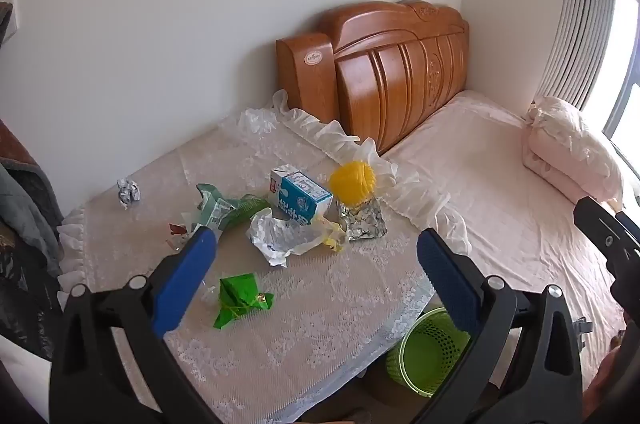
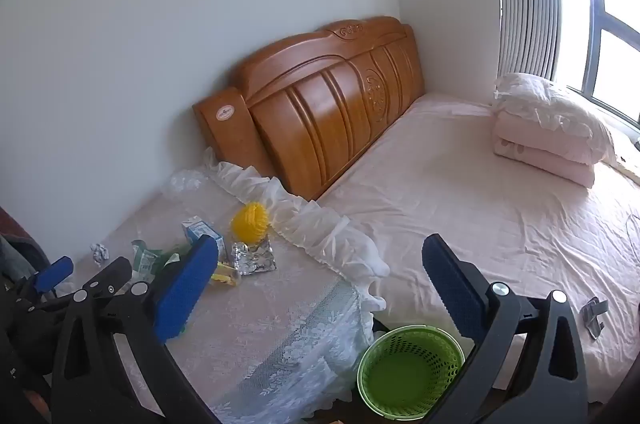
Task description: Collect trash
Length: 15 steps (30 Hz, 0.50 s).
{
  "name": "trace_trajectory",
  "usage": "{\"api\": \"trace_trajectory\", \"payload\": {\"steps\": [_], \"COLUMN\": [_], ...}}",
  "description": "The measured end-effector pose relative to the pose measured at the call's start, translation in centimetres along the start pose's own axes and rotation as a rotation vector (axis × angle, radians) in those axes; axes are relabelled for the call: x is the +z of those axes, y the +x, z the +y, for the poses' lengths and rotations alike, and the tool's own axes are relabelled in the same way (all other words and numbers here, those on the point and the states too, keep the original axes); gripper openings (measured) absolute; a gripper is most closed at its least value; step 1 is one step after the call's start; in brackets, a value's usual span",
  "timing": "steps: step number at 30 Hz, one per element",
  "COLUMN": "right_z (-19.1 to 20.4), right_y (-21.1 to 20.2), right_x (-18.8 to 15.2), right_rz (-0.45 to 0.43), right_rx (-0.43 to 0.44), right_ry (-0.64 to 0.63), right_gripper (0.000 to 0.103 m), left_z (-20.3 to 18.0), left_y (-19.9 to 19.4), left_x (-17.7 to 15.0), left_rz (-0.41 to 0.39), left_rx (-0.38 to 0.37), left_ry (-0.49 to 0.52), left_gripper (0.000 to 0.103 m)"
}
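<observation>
Both the left claw (image 1: 316, 256) and right claw (image 2: 320, 268) were spread wide, holding nothing. Trash lay on the desk (image 1: 320, 304): the milk carton (image 1: 298, 194) beside the yellow ball (image 1: 353, 181), the green wrapper (image 1: 240, 298) nearer the left claw

— What do we have on the table (image 1: 304, 336)?
— A lace cloth (image 1: 352, 288) covers it; on that we see a carton (image 1: 300, 194), a yellow ball (image 1: 353, 181) on foil (image 1: 366, 224), a paper wad (image 1: 129, 192), crumpled wrappers (image 1: 280, 236), a green packet (image 1: 240, 298).
— And beside it?
— A bed (image 2: 460, 192) with folded quilts (image 2: 548, 128); a green basket (image 2: 408, 368) on the floor.
</observation>
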State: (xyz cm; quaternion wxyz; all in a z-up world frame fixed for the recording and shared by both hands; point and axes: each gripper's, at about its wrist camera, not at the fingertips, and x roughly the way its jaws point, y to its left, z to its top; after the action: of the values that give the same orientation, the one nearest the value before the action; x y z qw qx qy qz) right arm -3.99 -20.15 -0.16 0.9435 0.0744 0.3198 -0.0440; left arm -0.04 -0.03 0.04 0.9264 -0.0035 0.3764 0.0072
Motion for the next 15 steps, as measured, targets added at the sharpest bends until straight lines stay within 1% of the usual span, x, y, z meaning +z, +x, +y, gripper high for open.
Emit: {"api": "trace_trajectory", "payload": {"steps": [6,10,14,15], "right_z": [-0.1,0.3,-0.2,-0.2], "right_y": [-0.1,0.2,1.0,1.1], "right_x": [0.1,-0.1,-0.3,-0.3], "right_rz": [0.004,0.007,0.016,0.019], "right_rx": [0.004,0.015,0.032,0.033], "right_ry": [0.001,0.009,0.020,0.020], "right_gripper": [0.101,0.101,0.101,0.101], "left_z": [-0.1,-0.1,-0.4,0.1], "left_y": [-0.1,0.4,0.5,0.6], "left_x": [-0.1,0.3,0.2,0.3], "left_rz": [0.006,0.013,0.020,0.022], "left_rx": [0.001,0.005,0.013,0.010], "left_ry": [-0.005,-0.006,-0.011,-0.019], "left_gripper": [0.097,0.097,0.097,0.097]}}
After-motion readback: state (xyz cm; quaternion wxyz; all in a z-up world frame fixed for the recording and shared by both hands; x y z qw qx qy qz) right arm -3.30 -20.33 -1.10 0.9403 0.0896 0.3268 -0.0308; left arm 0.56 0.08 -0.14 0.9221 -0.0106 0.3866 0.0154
